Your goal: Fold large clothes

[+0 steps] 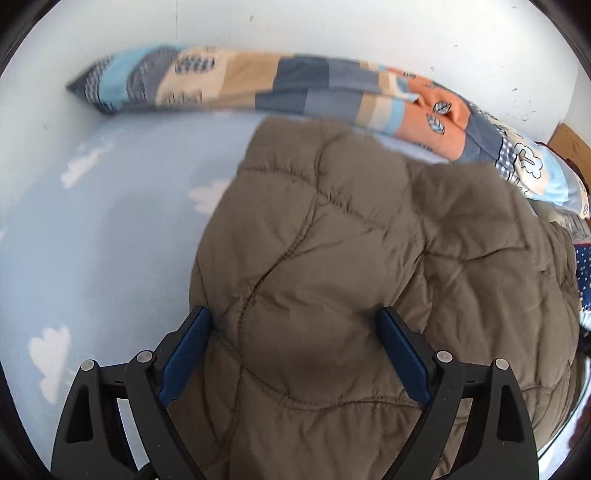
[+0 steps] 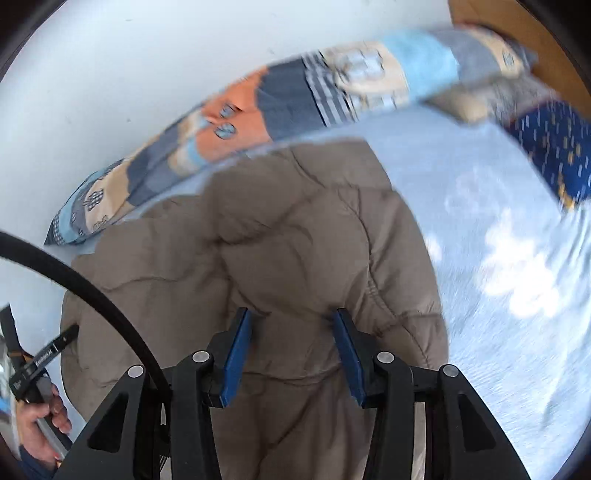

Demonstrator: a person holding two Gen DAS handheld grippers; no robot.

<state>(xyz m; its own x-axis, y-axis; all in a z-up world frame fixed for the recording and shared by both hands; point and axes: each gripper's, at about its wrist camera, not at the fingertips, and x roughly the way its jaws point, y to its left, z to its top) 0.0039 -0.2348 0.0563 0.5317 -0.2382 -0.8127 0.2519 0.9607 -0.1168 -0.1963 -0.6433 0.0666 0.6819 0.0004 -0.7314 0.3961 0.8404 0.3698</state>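
Lying on one bed sheet (image 1: 92, 240), one brown quilted coat (image 1: 332, 240); both grippers' fingers (image 1: 184, 354) apart

Left claw (image 1: 293, 345) gapes wide; right claw (image 2: 292, 356) seemingly parted, blurred.

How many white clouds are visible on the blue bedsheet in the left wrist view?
3: one at upper left, one beside the brown quilted coat, one at lower left. The coat may hide more.

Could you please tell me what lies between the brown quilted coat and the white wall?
The long patchwork pillow lies between the brown quilted coat and the white wall, with a strip of cloud-print sheet; both wrist views show it.
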